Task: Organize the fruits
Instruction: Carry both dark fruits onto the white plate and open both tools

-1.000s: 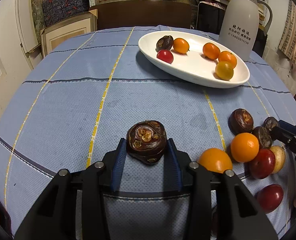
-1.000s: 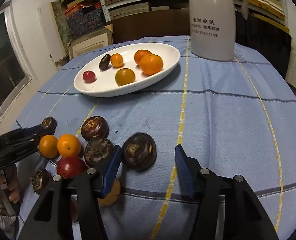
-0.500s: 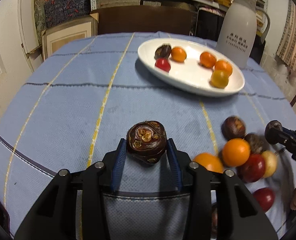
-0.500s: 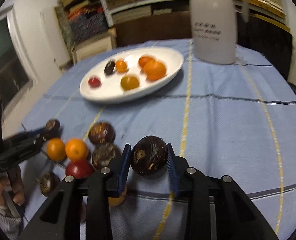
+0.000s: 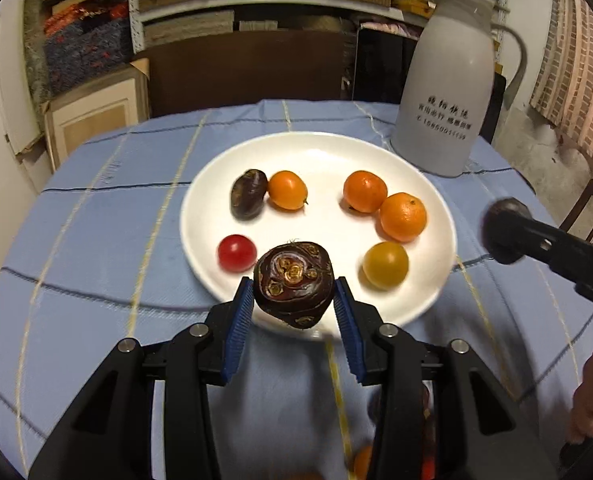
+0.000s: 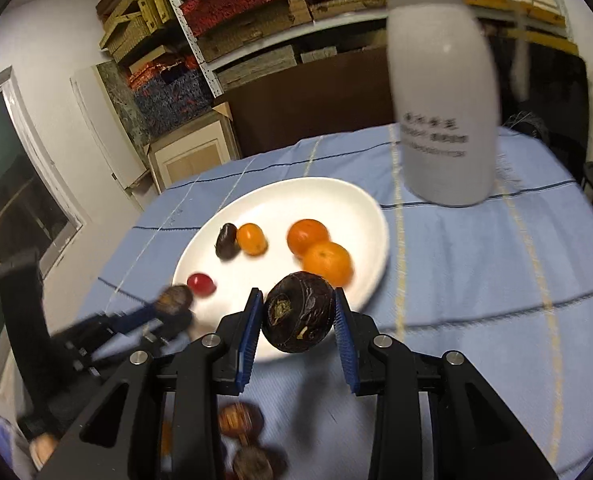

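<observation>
The left gripper (image 5: 294, 316) is clenched on a dark brown water chestnut (image 5: 293, 283), which sits squarely between the 2 blue-padded fingers (image 5: 238, 330), its flat scarred top facing the camera and its body reaching a little past the fingertips. It hangs over the near rim of the white plate (image 5: 424, 184), clear of the blue checked surface (image 5: 96, 264).

The right gripper (image 6: 298, 322) has just been closing and now grasps a second dark chestnut (image 6: 298, 312), rounder and smoother, pinched between its 2 fingers (image 6: 249, 336) at mid-body. In the right wrist view this one also hangs above the plate's near edge (image 6: 352, 196). In the left wrist view the right gripper (image 5: 504, 236) comes in from the right, its dark fruit level with the plate's right rim.

On the plate lie 1 small dark fruit (image 5: 249, 199) touching a small orange (image 5: 287, 190), 2 larger oranges (image 5: 382, 204) touching each other, 1 yellow fruit (image 5: 385, 265) and 1 red cherry tomato (image 5: 236, 253) just beside the left-held chestnut.

A white jug (image 5: 450, 92) with printed lettering stands behind the plate to the right. Blurred loose fruits (image 6: 242, 420) lie on the surface beneath the right gripper.
</observation>
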Demonstrator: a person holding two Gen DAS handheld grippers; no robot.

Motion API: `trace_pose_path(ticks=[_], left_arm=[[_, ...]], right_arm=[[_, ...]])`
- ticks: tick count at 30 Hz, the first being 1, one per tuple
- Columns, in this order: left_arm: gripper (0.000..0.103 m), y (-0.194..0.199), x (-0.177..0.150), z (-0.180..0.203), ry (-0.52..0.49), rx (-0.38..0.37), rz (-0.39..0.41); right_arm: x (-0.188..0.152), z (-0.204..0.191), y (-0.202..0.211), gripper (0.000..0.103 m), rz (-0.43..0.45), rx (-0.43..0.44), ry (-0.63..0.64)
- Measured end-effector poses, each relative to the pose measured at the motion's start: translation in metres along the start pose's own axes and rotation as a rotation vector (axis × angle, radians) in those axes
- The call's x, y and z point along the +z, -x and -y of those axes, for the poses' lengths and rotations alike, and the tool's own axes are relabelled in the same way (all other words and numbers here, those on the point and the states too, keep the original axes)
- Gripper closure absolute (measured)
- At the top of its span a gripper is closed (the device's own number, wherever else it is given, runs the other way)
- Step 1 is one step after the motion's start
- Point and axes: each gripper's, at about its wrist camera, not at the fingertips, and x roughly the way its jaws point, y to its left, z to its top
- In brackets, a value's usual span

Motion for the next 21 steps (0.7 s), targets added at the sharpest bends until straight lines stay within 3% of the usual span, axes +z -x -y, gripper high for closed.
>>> trace_pose_path(ticks=[5, 7, 8, 10, 13, 16, 18, 21], left_arm=[[0.062, -0.031, 0.005, -0.003, 0.009, -0.029, -0.039], [0.054, -0.034, 0.004, -0.002, -0.003, -0.019, -0.04], [0.05, -0.033, 0.002, -0.003, -0.01, -0.012, -0.038], [0.039, -0.026, 0.002, -0.005, -0.01, 0.013, -0.018], [0.037, -0.008, 0.001, -0.011, 0.022, 0.008, 0.011], [0.029, 0.014, -0.008, -0.017, 0.034, 0.037, 0.046], [0.025, 0.029, -0.021, -0.019, 0.033, 0.09, 0.077], [0.024, 0.045, -0.044, -0.021, 0.053, 0.092, 0.085]], right_arm=[[0.015, -0.013, -0.054, 0.065, -0.044, 0.053, -0.019], [0.016, -0.014, -0.065, 0.053, -0.048, 0.08, -0.038], [0.014, -0.013, -0.066, 0.041, -0.044, 0.073, -0.052], [0.014, -0.006, -0.06, 0.04, -0.015, 0.064, -0.087], [0.02, 0.003, -0.039, 0.04, 0.013, 0.08, -0.12], [0.018, 0.007, -0.011, 0.032, 0.044, 0.065, -0.125], [0.01, 0.009, 0.007, 0.028, 0.065, 0.068, -0.13], [-0.017, 0.013, 0.029, 0.027, 0.082, 0.054, -0.121]])
